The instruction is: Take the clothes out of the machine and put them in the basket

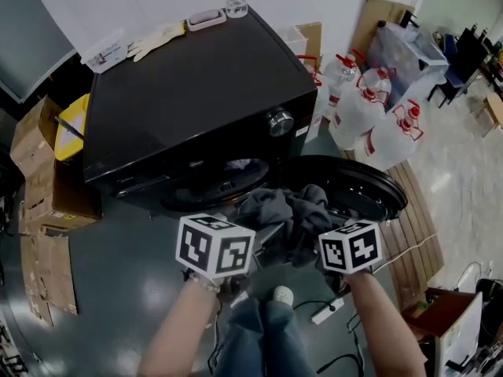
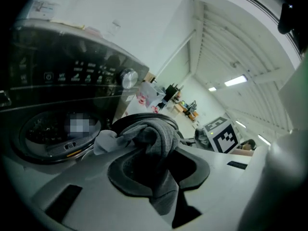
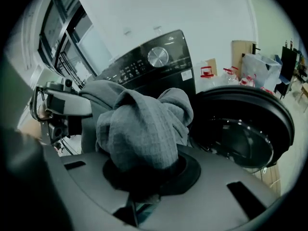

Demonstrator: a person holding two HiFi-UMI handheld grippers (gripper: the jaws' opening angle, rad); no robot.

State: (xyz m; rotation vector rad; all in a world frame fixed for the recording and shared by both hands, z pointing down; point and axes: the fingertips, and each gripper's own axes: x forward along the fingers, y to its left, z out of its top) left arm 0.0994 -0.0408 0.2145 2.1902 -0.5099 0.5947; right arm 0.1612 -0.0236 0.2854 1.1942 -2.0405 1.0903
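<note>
A black front-loading washing machine stands ahead, its round door swung open to the right. A grey garment hangs bunched between my two grippers just in front of the drum opening. My left gripper is shut on one end of the grey garment. My right gripper is shut on the other end, where the grey garment bulges over the jaws. More laundry shows pale inside the drum. No basket is in view.
Cardboard boxes stand left of the machine. Several large water bottles sit at its right. A wooden pallet lies beyond the door. A power strip and cable trail on the floor by the person's legs.
</note>
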